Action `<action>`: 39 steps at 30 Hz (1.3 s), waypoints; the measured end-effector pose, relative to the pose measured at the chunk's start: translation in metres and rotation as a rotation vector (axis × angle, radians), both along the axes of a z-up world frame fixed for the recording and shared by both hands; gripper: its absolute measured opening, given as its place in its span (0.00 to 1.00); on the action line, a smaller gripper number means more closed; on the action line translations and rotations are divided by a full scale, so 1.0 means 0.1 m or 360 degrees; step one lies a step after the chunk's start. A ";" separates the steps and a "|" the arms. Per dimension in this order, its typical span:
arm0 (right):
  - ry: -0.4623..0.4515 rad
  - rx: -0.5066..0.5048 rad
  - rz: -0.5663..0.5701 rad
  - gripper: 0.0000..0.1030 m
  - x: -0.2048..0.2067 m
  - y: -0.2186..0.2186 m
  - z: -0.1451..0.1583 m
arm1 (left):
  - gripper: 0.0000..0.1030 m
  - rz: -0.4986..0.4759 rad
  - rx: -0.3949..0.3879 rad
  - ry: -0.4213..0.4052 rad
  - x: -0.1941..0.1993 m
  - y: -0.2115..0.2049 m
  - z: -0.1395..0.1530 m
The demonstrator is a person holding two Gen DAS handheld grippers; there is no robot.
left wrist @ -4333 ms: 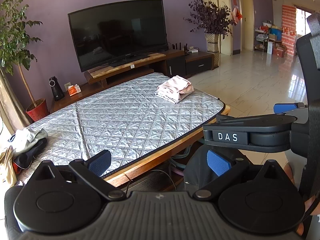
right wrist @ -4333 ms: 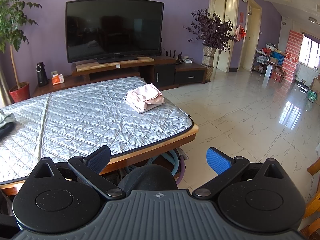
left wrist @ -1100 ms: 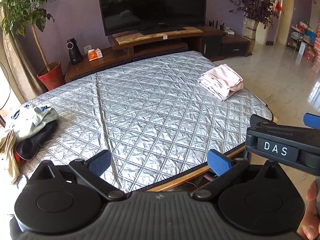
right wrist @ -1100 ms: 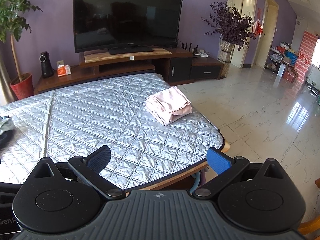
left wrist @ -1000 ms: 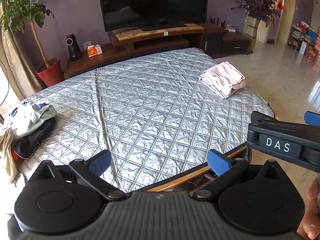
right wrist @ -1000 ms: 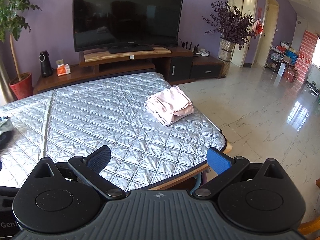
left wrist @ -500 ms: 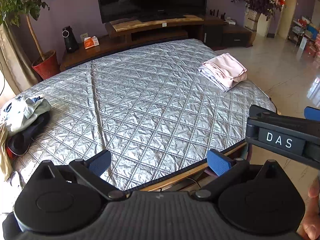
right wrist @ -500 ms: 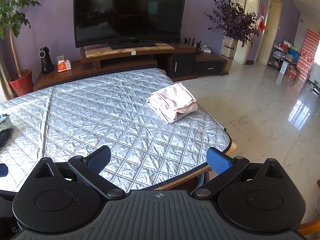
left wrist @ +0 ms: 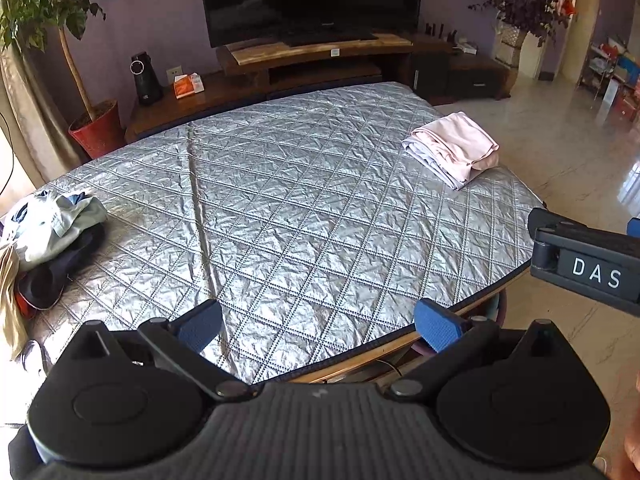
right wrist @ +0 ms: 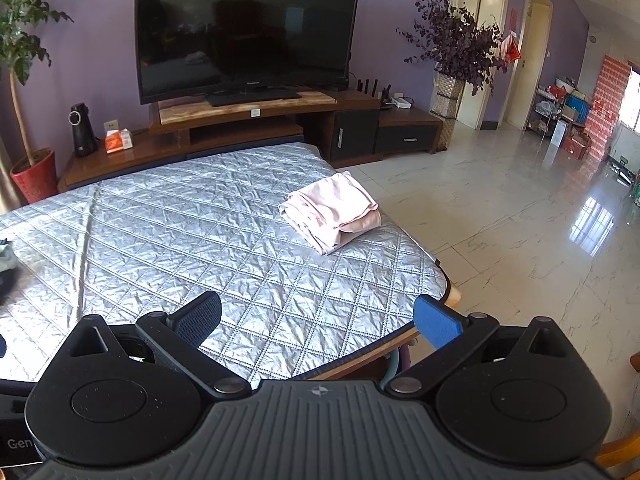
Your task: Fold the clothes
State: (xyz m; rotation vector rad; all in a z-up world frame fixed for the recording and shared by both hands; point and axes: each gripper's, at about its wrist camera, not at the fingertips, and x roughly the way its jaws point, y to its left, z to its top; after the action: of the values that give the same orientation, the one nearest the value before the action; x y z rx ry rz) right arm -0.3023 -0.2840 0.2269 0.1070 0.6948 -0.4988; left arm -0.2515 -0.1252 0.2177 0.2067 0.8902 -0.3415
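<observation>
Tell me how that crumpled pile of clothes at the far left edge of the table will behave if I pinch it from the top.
The crumpled pile looks like several loose garments, so a pinch probably lifts only the top pale one, hanging limp. The dark piece beneath may drag along or stay. It sits at the quilted table cover's edge, so something could slide off.

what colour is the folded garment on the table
Pale pink folded garment on the silver quilted table cover; clearest in the right wrist view.
</observation>
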 end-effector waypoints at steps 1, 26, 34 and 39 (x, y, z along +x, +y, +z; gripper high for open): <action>0.0000 0.0001 0.0000 1.00 0.00 0.00 0.00 | 0.99 -0.0004 0.0003 -0.0003 -0.01 -0.01 0.00; -0.0027 0.0015 -0.0025 1.00 -0.15 -0.06 0.03 | 0.99 -0.0026 0.0003 -0.0026 -0.11 -0.07 0.07; -0.0029 0.0010 -0.0017 1.00 -0.14 -0.05 0.00 | 0.99 -0.0021 0.0003 -0.0028 -0.11 -0.04 0.03; -0.0014 0.0008 -0.0022 1.00 -0.12 -0.05 -0.05 | 0.99 -0.0014 -0.0029 -0.0024 -0.08 0.01 -0.02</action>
State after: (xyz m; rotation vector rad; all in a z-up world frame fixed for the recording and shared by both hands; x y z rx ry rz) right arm -0.3143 -0.2892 0.2224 0.1186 0.6871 -0.5096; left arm -0.2598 -0.1239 0.2162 0.1961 0.8709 -0.3557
